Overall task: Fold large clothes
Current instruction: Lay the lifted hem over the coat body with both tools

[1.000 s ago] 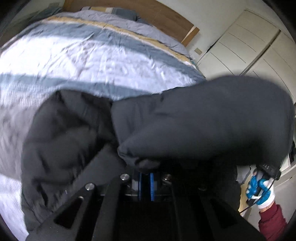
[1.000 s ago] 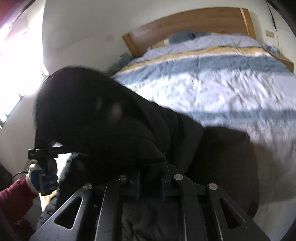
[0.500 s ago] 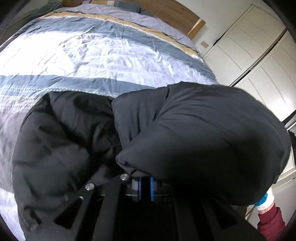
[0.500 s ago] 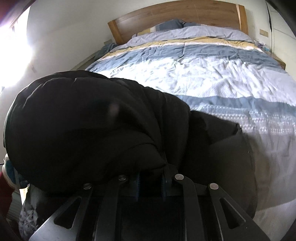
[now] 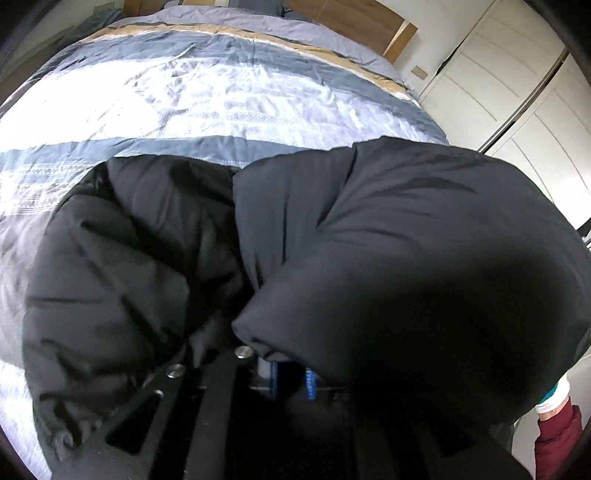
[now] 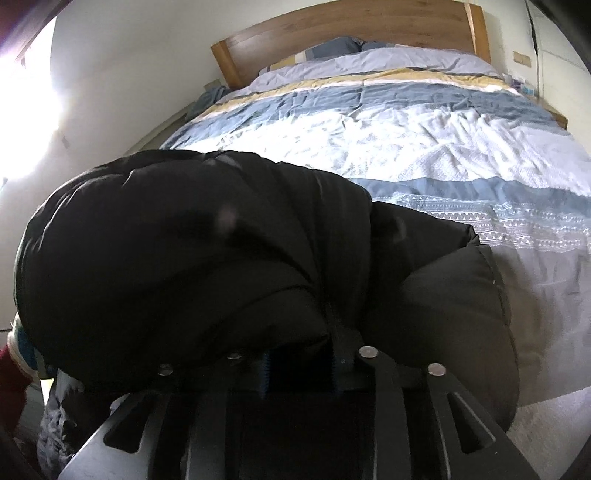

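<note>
A large black puffer jacket (image 5: 388, 258) lies at the near end of the bed, bulging over both grippers; it also fills the right wrist view (image 6: 184, 258). My left gripper (image 5: 291, 376) is shut on a fold of the jacket's edge, its blue pads mostly buried in fabric. My right gripper (image 6: 299, 369) is shut on another part of the edge near the zipper seam. The jacket's far part rests flat on the striped duvet (image 5: 221, 96), which also shows in the right wrist view (image 6: 424, 140).
The wooden headboard (image 6: 351, 33) and pillows are at the far end of the bed. White wardrobe doors (image 5: 517, 92) stand to the right of the bed. The person's red sleeve (image 5: 554, 439) shows at the lower right. A bright window (image 6: 26, 110) is at the left.
Both grippers have carried the held edge of the jacket forward and lower over the bed. The bulging fold now sits closer to the duvet and the other hand is mostly hidden behind it.
</note>
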